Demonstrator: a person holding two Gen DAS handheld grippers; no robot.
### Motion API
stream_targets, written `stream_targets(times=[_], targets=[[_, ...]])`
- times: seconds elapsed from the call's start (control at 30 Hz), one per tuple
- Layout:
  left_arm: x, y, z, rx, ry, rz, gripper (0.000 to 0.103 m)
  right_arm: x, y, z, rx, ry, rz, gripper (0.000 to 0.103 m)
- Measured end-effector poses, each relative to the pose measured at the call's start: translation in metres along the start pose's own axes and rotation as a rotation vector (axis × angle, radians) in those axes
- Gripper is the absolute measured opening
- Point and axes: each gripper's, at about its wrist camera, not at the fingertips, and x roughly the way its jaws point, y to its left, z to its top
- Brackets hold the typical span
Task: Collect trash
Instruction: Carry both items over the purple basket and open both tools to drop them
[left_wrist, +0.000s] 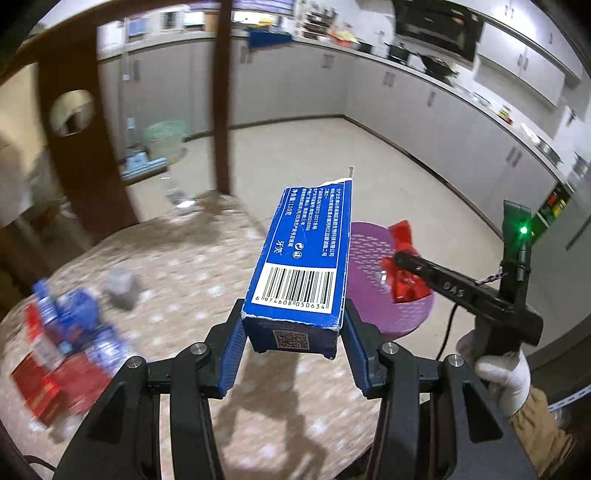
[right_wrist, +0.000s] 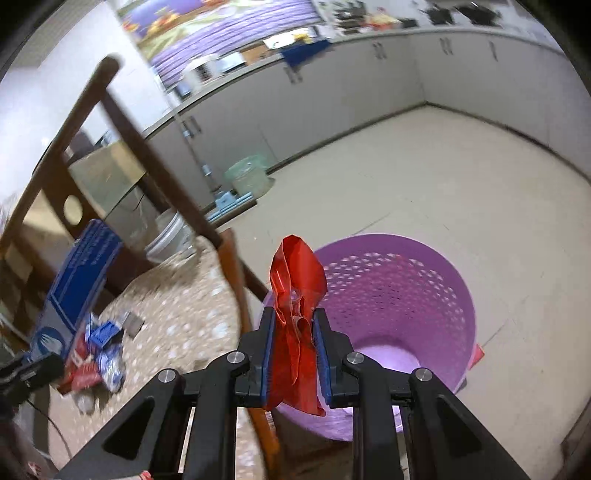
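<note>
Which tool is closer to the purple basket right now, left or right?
Right. The right tool hangs over the purple basket rim with red wrapper; the left tool is over the table.

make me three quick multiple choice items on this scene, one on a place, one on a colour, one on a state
1. Where is the purple basket?
A. on the table
B. on the floor beside the table
C. on the counter

2. What colour is the wrapper in the right gripper?
A. red
B. green
C. white

3. How is the blue box in the left gripper?
A. lying loose on the table
B. clamped between the pads
C. inside the basket

Answers: 1 B, it stands on floor tiles by the table edge; 2 A, crumpled red film; 3 B, both pads press its sides.
</note>
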Motion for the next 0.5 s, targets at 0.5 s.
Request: stream_targets(times=[0.5], targets=[[0.075, -0.042, 0.03, 0.004, 0.056, -0.066, 0.063, -0.002, -0.047, 0.005, 0.098, -0.015, -0.103, 0.047]])
